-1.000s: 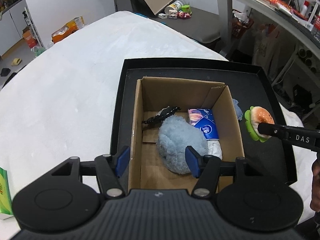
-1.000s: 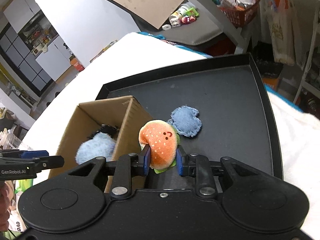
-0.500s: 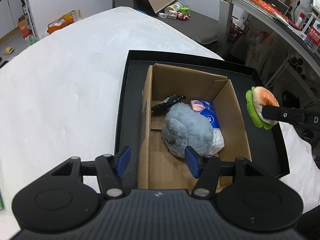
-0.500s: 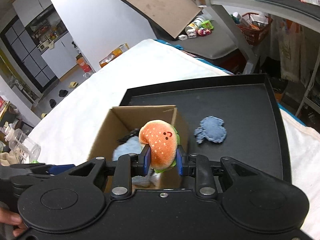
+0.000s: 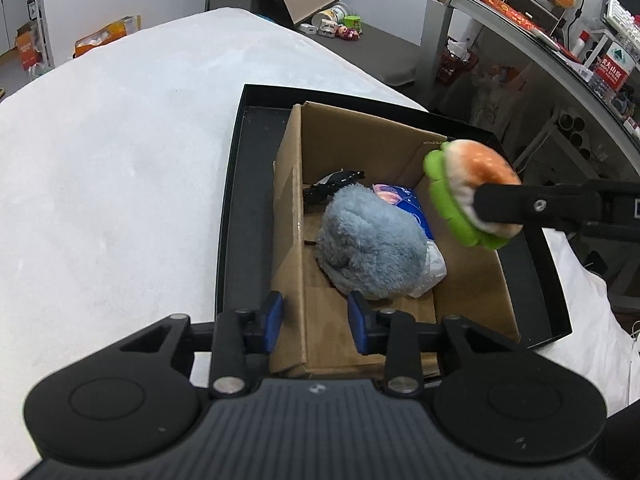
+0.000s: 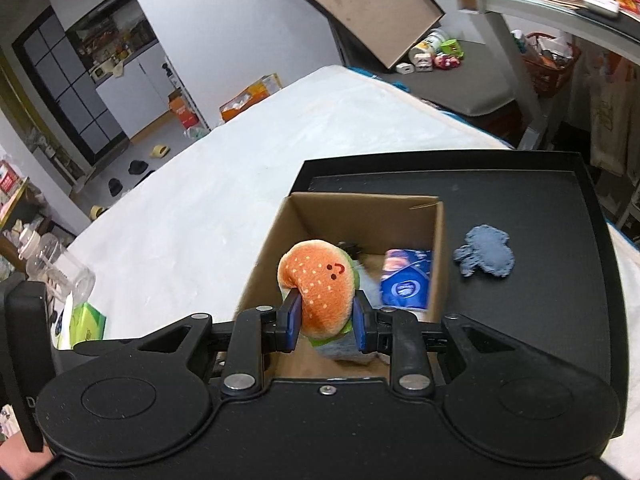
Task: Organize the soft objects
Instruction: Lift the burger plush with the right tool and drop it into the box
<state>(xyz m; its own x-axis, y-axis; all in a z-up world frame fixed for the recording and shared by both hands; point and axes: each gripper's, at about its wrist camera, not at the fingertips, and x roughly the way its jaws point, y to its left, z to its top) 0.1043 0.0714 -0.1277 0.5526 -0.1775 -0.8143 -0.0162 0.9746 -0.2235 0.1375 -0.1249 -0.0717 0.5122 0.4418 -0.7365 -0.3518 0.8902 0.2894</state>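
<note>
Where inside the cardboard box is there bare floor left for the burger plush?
Bare floor shows in the box along its near wall and the right side, beside the blue plush. The middle and far end are crowded: blue plush, tissue pack, a black item.

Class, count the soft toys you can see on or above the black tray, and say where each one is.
3. A burger toy gripped over the cardboard box, a fluffy blue toy inside the box, and a flat blue toy on the tray. Others may lie hidden underneath.
</note>
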